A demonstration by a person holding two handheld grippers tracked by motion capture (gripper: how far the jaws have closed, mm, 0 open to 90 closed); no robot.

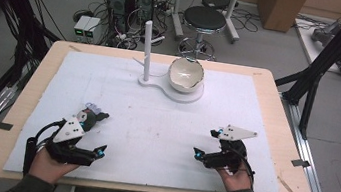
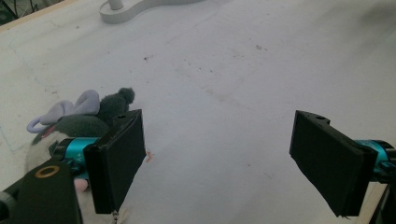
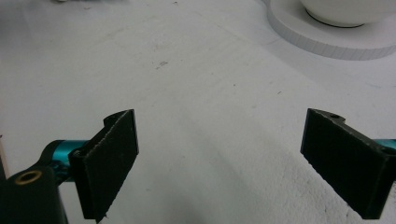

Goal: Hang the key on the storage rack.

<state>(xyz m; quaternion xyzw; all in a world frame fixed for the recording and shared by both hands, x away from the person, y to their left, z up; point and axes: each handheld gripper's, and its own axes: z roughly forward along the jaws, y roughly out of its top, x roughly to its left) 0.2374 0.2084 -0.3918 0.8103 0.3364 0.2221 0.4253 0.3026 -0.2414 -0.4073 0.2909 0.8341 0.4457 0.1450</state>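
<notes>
High view: small grey plush toy (image 1: pixel 91 111) lies on the tabletop (image 1: pixel 154 124) just beside the left hand-held gripper (image 1: pixel 100 133), jaws wide, empty. Right hand-held gripper (image 1: pixel 206 142) likewise gapes. Toy likely soft, light; pinch its body, not the thin loops.

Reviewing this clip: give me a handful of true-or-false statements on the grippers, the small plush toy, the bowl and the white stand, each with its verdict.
1. The left gripper has its jaws wide apart with nothing between them. True.
2. The grey plush toy is clamped in the right gripper. False: it lies on the white mat beside the left gripper's outer jaw, and the right gripper's jaws are open and empty.
3. The bowl sits on the round base of the white stand. True.
4. The stand's post lies flat on the mat. False: it stands upright.
5. The bowl is full of plush toys. False: its inside looks empty.
</notes>
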